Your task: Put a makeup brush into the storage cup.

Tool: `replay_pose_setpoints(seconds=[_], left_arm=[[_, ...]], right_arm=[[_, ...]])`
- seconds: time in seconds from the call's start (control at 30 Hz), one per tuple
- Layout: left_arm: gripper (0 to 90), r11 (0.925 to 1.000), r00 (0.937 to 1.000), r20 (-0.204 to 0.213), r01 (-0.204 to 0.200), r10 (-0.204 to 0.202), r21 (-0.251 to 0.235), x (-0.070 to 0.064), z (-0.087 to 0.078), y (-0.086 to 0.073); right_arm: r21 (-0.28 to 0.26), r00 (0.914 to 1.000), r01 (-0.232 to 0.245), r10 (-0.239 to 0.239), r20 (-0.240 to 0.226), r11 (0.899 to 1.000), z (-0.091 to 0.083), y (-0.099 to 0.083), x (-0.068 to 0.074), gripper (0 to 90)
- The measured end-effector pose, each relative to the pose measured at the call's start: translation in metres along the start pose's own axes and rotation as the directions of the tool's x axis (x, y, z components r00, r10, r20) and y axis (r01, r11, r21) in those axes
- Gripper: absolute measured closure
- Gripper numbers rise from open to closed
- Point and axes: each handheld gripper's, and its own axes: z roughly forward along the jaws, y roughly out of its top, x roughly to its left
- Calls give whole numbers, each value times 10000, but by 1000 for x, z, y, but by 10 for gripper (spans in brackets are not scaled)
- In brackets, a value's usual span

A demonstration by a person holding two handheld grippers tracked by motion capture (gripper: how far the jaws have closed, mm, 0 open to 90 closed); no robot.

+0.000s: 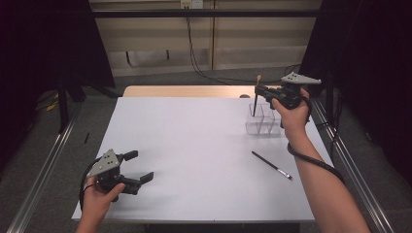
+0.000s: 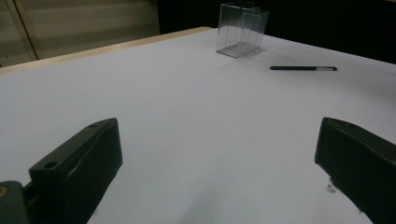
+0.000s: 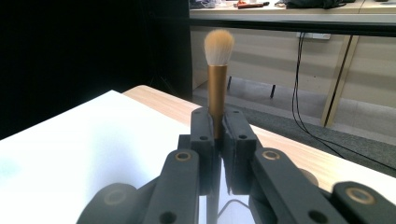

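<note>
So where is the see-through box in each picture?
High view: the clear box stands at the table's far right, just under the right gripper holding the makeup brush.
Left gripper view: top middle, standing on the white table.
Right gripper view: I can't make it out here.
Shared landmark: the thin black brush lying near the box.

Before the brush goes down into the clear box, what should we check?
1. Right gripper shut tight on the brush: ok.
2. Brush upright, bristles up: ok.
3. Handle tip over the box: ok, it hangs just above the left compartment.
4. Box empty: ok, going by the left gripper view.
5. Left gripper open and out of the way: ok.
6. Second brush lying apart from the box: ok.
</note>
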Motion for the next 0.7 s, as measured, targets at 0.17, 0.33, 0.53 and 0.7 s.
replay_pose_setpoints(seconds=[0.17, 0.33, 0.53, 0.7], left_arm=[[8, 10000, 10000, -1, 3, -3, 4, 1, -1, 0], [8, 10000, 10000, 24, -15, 15, 9, 1, -1, 0], [8, 10000, 10000, 21, -3, 3, 0, 0, 1, 0], [8, 10000, 10000, 59, -27, 27, 2, 1, 2, 0]], right_arm=[[19, 10000, -72, 72, -15, 10000, 2, -4, -1, 842], [79, 10000, -56, 56, -13, 10000, 3, -8, 0, 842], [57, 10000, -88, 87, 28, 9999, 2, -11, 0, 841], [159, 9999, -90, 89, 60, 9998, 2, -14, 0, 841]])
